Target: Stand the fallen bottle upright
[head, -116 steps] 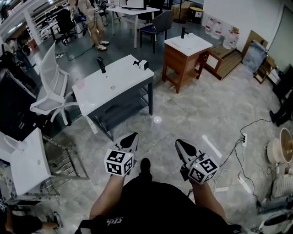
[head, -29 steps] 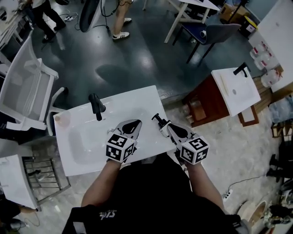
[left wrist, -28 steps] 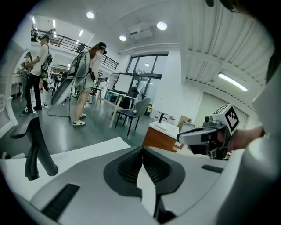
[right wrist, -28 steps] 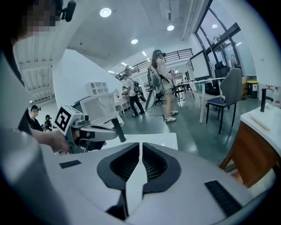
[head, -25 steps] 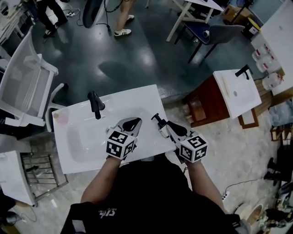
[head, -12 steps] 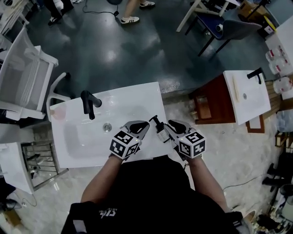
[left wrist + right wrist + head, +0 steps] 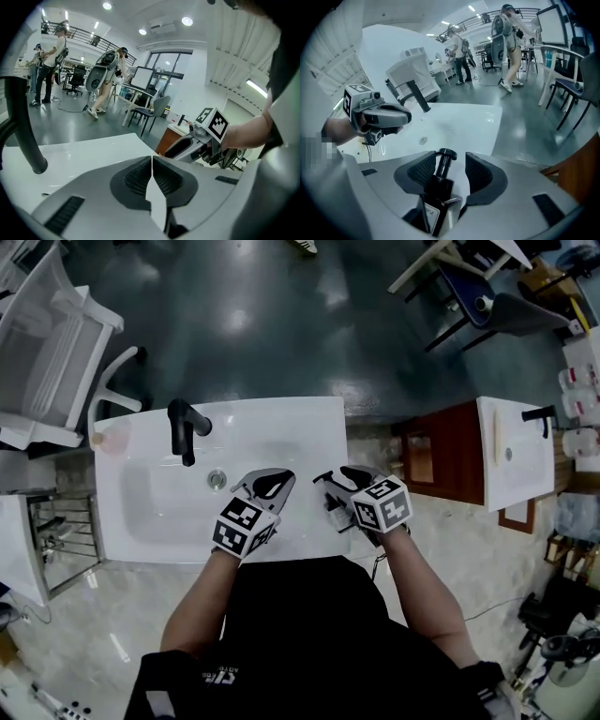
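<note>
Right gripper (image 7: 450, 159) brought down over bottle (image 7: 439, 190) near right edge of white surface (image 7: 281, 427); its fingers just spread wide, bottle neck between them, not yet pinched; left gripper (image 7: 152, 161) fingers pressed together, empty; bottle judged not yet stood upright; grasp pending.

The right tool (image 7: 450, 160) has come down; its jaws have just been opening, the bottle (image 7: 436, 189) between them.

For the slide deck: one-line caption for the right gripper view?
Right gripper, jaws just opening, straddles but does not grip a dark pump bottle over the white sink counter.
</note>
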`<state>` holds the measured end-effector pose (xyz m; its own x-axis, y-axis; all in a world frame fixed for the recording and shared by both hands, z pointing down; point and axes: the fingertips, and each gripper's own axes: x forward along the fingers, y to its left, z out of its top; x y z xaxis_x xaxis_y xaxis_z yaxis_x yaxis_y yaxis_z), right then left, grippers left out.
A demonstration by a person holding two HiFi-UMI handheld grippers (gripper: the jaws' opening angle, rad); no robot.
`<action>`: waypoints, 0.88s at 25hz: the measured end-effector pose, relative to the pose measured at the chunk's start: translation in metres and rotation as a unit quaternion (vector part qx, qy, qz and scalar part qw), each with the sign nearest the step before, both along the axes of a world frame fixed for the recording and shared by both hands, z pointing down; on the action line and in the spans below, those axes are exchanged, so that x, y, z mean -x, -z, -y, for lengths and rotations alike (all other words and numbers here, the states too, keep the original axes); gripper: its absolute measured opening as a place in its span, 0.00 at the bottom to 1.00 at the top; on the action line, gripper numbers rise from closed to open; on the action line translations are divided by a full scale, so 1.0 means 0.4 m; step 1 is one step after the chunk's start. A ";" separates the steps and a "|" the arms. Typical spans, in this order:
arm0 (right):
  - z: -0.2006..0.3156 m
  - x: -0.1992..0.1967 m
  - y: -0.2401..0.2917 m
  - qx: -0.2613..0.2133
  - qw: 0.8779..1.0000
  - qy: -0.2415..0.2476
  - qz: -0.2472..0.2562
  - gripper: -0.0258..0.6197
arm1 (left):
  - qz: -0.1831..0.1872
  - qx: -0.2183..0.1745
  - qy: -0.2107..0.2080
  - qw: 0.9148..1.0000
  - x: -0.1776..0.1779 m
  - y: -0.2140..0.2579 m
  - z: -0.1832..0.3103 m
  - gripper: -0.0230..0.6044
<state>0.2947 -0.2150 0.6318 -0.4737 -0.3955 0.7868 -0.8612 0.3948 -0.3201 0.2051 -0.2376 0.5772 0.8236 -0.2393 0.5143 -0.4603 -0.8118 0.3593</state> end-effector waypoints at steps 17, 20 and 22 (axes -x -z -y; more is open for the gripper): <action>0.016 0.069 -0.084 0.110 0.989 0.061 -0.077 0.31 | -0.017 0.001 0.071 0.997 0.171 -0.026 0.069 0.07; 0.017 0.073 -0.082 0.109 0.988 0.063 -0.087 0.31 | -0.019 0.004 0.077 0.997 0.184 -0.023 0.061 0.07; 0.017 0.074 -0.074 0.094 0.990 0.059 -0.088 0.30 | -0.021 0.002 0.078 0.997 0.189 -0.015 0.053 0.07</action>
<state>0.2650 -0.2218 0.6616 -0.3576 -0.1841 0.9155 -0.8616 0.4433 -0.2474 0.1295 -0.2590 0.5834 0.7971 -0.3643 0.4815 -0.5655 -0.7299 0.3839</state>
